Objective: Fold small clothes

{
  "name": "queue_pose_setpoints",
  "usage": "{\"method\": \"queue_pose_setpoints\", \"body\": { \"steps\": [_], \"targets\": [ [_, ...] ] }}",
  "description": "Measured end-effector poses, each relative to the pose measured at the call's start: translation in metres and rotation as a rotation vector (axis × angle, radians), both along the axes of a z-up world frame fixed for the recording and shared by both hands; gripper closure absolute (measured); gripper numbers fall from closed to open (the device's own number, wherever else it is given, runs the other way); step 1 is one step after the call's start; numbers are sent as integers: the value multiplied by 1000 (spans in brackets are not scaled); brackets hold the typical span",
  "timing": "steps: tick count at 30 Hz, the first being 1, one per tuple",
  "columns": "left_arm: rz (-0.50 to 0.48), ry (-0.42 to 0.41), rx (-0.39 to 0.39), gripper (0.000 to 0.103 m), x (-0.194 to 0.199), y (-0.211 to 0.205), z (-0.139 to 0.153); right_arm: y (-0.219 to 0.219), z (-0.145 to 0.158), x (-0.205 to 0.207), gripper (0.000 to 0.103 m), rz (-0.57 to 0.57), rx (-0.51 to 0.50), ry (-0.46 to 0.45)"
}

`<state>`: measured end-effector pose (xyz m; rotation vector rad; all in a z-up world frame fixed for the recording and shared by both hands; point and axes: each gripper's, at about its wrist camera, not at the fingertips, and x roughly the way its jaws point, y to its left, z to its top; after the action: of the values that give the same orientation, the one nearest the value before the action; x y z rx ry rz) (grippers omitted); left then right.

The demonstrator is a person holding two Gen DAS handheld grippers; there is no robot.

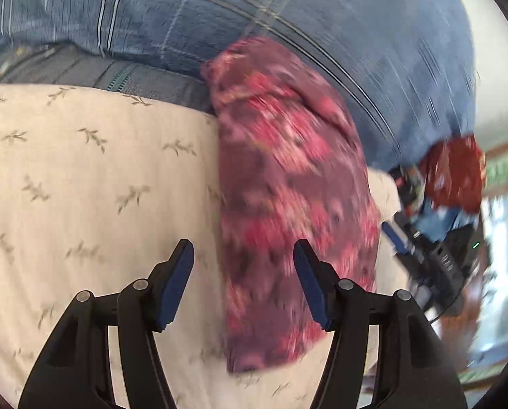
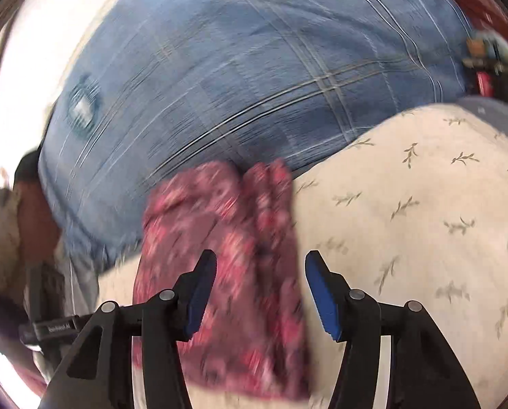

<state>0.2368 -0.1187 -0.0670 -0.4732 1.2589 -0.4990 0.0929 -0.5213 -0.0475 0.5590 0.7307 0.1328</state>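
I am hovering both tongs over a narrow, folded length of maroon cloth with a pink floral print, which is lying on a cream bedsheet sprigged with small grey-green leaves, its far end butting against a blue plaid pillow or quilt piled behind it. The left gripper is standing wide with nothing between its blue pads, its right finger sitting over the cloth's long body and its left finger over bare sheet, so it is straddling the garment's left edge. The right gripper is likewise spread wide and empty, poised over the near half of the same floral cloth, which here is showing a ridge of doubled layers along its length. I am judging that the piece is lying lengthwise between the two tools so each can take an end and bring one over the other, shortening the strip. Both views are smeared by motion, so I cannot say for certain how many layers are stacked or whether the edges are lining up. A jumble of red and blue items is sitting beyond the sheet's right edge, well apart from the work.
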Motion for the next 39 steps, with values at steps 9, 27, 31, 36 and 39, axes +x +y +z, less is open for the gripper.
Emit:
{"method": "queue_pose_setpoints", "body": {
  "steps": [9, 27, 31, 36, 39],
  "targets": [
    [-21, 31, -102, 29, 23, -29, -14, 30, -30, 64, 35, 189, 135, 29],
    [9, -89, -171, 74, -93, 43, 55, 111, 25, -55, 81, 261, 12, -115],
    [46, -46, -188, 73, -146, 83, 36, 149, 4, -103, 80, 344, 106, -62],
    [84, 86, -140, 66, -171, 113, -23, 189, -46, -130, 75, 373, 68, 102],
    [100, 84, -192, 66, -167, 124, -18, 187, -52, -135, 71, 316, 61, 136]
  ]
}}
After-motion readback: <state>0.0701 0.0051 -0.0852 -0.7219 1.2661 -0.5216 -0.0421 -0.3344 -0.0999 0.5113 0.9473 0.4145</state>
